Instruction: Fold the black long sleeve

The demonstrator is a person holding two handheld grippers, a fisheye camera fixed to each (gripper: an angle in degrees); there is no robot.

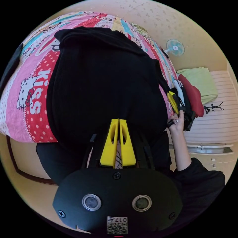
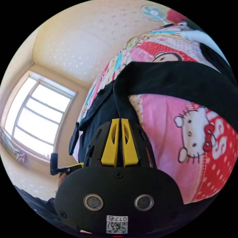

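- Left gripper (image 1: 119, 120): yellow jaws drawn together, tips pressed on the near hem of the black shirt (image 1: 104, 86); cloth pinched between them.
- Right gripper (image 2: 120, 120): yellow jaws likewise closed to a thin slit, clamped on a fold of the shirt (image 2: 178, 81) where its edge runs down to the tips. In the left gripper view the right gripper (image 1: 174, 103) appears at the shirt's far side, held by a hand (image 1: 176, 122); its jaw state cannot be told from that angle.
- Bed cover (image 1: 29, 99): largest item, pink and red with cartoon cat prints and white dots, spread over the bed. In the right gripper view the cover (image 2: 173, 138) lies under the black band.
- Shirt: ribbed black cloth, spread over most of the cover in the left gripper view, near hem at the bed's edge. In the right gripper view a long band of it stretches across the cover from the jaws.
- Window (image 2: 34, 124): bright, barred panes, set in the cream wall.
- Green pillow (image 1: 200, 83): beyond the bed, by the slatted wall.
- Red cushion (image 1: 192, 95): just beside the green pillow, partly behind the right gripper.
- Sleeve (image 1: 198, 178): black, on the person's arm leading to the hand.
- Fan (image 1: 175, 47): small, blue blades, against the wall past the bed; also seen in the right gripper view (image 2: 153, 12).
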